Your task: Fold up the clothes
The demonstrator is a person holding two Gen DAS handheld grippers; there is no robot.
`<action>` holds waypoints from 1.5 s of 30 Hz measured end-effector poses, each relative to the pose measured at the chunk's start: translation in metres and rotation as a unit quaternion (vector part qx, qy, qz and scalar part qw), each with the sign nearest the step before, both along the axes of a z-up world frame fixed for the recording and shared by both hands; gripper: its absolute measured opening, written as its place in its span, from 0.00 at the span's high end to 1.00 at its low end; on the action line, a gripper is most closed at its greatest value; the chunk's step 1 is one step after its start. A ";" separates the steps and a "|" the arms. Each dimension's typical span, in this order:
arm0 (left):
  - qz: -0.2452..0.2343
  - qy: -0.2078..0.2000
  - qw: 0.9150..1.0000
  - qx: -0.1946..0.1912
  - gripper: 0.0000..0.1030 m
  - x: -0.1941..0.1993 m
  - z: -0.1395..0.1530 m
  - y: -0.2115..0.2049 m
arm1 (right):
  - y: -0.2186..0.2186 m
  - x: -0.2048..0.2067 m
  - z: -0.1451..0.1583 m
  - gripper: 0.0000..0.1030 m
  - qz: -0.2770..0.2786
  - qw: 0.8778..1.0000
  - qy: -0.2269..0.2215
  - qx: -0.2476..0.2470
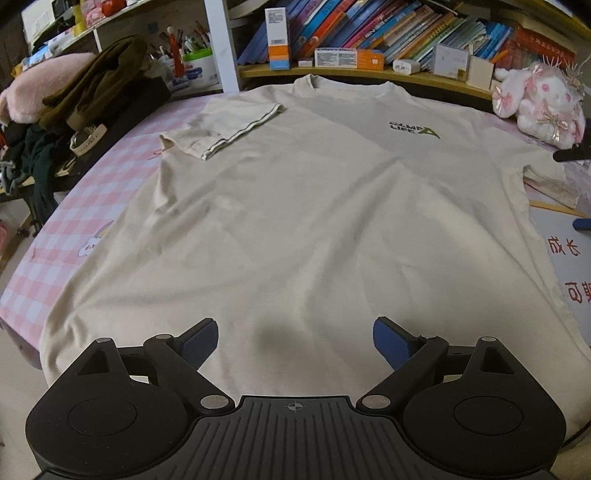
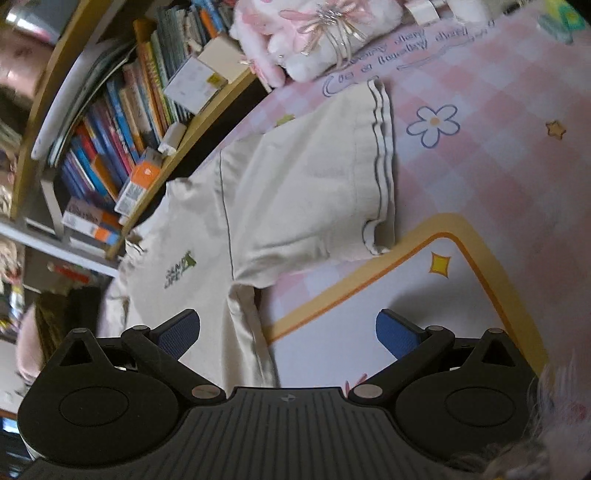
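Observation:
A beige T-shirt with a small green chest logo lies front up, spread flat on the pink checked table cover. Its left sleeve is folded in over the chest. My left gripper hovers open above the shirt's lower hem, nothing between its blue pads. In the right wrist view the other sleeve lies flat and spread out on the cover. My right gripper is open above the shirt's side edge, below that sleeve's armpit, holding nothing.
Shelves of books and boxes run along the table's far edge. A pink plush toy sits at the far right corner. A heap of dark and olive clothes lies at the left. A white mat with a yellow border lies beside the shirt.

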State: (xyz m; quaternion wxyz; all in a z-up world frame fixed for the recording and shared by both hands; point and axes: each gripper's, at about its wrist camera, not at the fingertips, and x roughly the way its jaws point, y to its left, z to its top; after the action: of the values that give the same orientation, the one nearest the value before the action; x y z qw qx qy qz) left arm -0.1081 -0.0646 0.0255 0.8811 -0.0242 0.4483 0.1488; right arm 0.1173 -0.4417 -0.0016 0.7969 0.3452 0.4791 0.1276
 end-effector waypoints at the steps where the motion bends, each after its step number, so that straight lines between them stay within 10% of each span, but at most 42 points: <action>1: 0.000 0.001 1.000 0.001 0.10 0.000 0.000 -0.001 | -0.002 0.002 -0.001 0.01 -0.006 1.000 0.002 0.009; 10: 0.007 0.008 1.000 0.005 0.10 -0.001 0.000 -0.002 | -0.021 0.021 -0.013 0.30 -0.078 0.994 0.025 0.079; 18: 0.003 0.008 1.000 0.001 0.10 -0.001 -0.003 0.006 | -0.020 0.028 -0.018 0.93 -0.114 0.991 0.043 0.051; 26: 0.015 -0.004 1.000 -0.011 0.10 0.002 -0.005 0.037 | 0.043 0.046 0.039 0.96 -0.026 0.985 -0.111 -0.130; 29: 0.023 -0.004 1.000 -0.015 0.10 0.005 -0.006 0.051 | 0.116 0.046 0.055 0.97 0.117 0.944 -0.203 -0.234; 32: 0.024 -0.003 1.000 -0.020 0.10 0.008 -0.008 0.062 | 0.189 0.038 0.043 0.96 0.302 0.877 -0.229 -0.297; 34: 0.022 -0.002 1.000 -0.020 0.10 0.011 -0.009 0.065 | 0.213 0.030 0.026 0.80 0.347 0.853 -0.227 -0.316; 36: 0.020 0.001 1.000 -0.022 0.10 0.013 -0.011 0.068 | 0.216 0.023 0.017 0.37 0.343 0.857 -0.227 -0.310; 40: 0.014 0.004 1.000 -0.025 0.10 0.018 -0.014 0.069 | 0.187 0.025 0.018 0.37 0.315 0.899 -0.215 -0.214; 45: 0.007 0.004 1.000 -0.026 0.10 0.023 -0.015 0.065 | 0.167 0.035 0.030 0.36 0.286 0.910 -0.217 -0.207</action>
State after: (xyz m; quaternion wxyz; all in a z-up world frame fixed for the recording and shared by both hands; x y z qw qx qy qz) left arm -0.0850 0.0002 0.0105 0.8774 -0.0498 0.4552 0.1431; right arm 0.1522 -0.2744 0.0281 0.8642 -0.0155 0.3880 0.3199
